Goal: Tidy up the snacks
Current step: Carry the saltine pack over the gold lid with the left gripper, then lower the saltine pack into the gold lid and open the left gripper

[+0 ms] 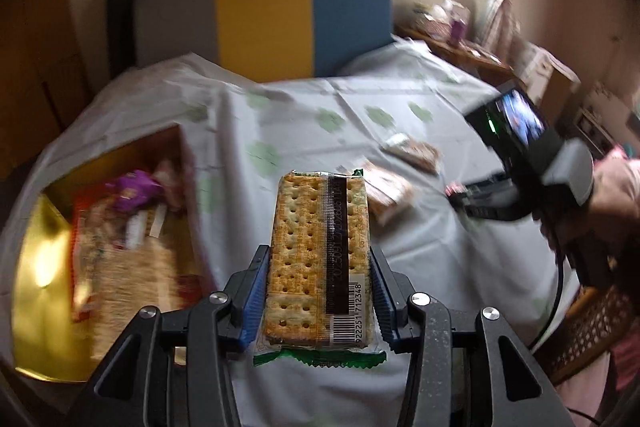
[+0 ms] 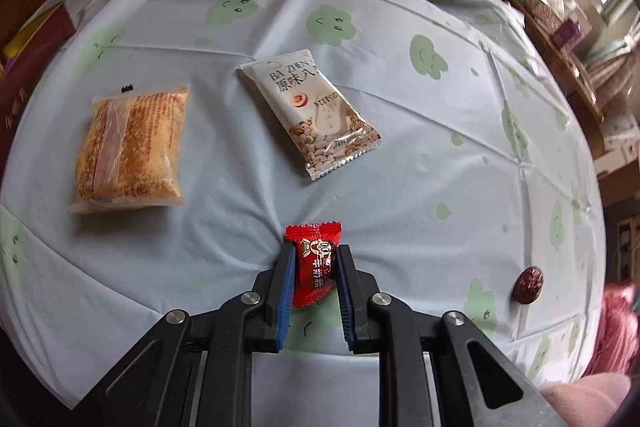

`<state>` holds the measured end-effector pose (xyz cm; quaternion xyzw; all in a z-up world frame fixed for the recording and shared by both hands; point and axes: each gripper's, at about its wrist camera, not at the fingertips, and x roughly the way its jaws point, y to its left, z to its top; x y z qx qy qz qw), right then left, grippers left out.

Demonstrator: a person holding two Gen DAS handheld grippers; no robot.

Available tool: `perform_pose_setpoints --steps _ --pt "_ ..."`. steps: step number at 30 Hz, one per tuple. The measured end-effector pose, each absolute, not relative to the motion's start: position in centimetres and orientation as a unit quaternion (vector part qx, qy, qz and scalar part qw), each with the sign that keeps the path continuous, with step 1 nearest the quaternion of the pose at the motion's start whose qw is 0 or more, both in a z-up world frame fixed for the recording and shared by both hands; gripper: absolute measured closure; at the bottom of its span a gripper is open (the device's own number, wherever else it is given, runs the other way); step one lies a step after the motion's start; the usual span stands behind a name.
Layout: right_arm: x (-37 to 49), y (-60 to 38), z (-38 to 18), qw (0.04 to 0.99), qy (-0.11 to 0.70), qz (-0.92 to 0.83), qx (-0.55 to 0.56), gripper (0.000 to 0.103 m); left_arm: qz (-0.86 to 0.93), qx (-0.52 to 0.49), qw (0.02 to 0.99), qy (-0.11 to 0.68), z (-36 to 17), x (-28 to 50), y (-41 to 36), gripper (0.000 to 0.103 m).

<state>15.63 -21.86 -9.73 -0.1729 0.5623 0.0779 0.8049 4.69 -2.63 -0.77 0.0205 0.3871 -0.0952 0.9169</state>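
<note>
My left gripper [image 1: 320,255] is shut on a clear pack of square crackers [image 1: 316,247] and holds it above the table, to the right of a gold box [image 1: 36,259] that holds several snacks. My right gripper [image 2: 316,251] is shut on a red wrapped candy [image 2: 314,263] at the table's cloth. An orange pack of cakes [image 2: 132,147] lies to its far left. A white snack bag [image 2: 312,111] lies straight ahead. A dark red date [image 2: 529,284] lies at the right. The right gripper's body also shows in the left wrist view [image 1: 520,163].
A pale cloth with green flower prints [image 2: 440,155] covers the round table. A chair back in grey, yellow and blue [image 1: 264,23] stands behind it. A dark red box side [image 2: 28,67] is at the left edge. Shelves with clutter [image 2: 568,27] stand at the right.
</note>
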Motion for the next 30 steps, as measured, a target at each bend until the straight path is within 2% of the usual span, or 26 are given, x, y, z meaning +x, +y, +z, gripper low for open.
perform_pose_setpoints --steps 9,26,30 --pt "14.5 -20.6 -9.7 0.806 0.555 0.077 -0.189 0.083 -0.011 -0.008 0.933 0.359 1.6 4.4 2.5 0.056" --pt "14.6 -21.2 -9.6 0.807 0.552 0.076 -0.195 0.083 0.109 -0.067 0.919 0.374 0.0 3.4 11.9 0.056" --pt "14.5 -21.0 -9.6 0.807 0.55 0.075 -0.2 0.083 0.137 -0.114 0.906 0.384 -0.5 3.2 15.5 0.056"
